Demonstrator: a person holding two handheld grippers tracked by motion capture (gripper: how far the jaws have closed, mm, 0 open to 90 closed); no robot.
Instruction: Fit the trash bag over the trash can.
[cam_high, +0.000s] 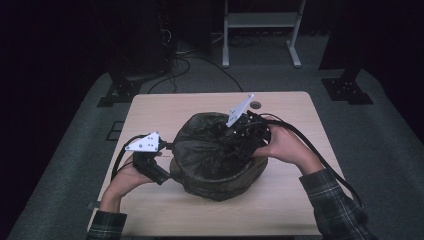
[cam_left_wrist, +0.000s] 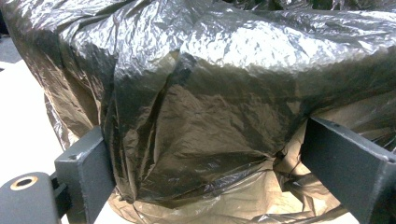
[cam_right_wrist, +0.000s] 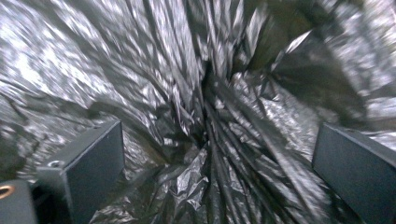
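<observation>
While the black bin bag (cam_high: 215, 150) sits mid-table over a round basket (cam_high: 220, 187), its top looks bunched but untied. Left gripper (cam_high: 167, 172) gapes wide against its side; right gripper (cam_high: 245, 135) spreads wide over the gathered folds (cam_right_wrist: 205, 140). No readable writing anywhere.

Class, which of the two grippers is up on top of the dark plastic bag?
The right gripper: it sits over the dark plastic bag at its gathered top. The left gripper is low at its side.

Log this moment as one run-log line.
scene: dark plastic bag on table | left gripper: open, jaws astride bag's side | right gripper: open, over gathered folds on top
</observation>
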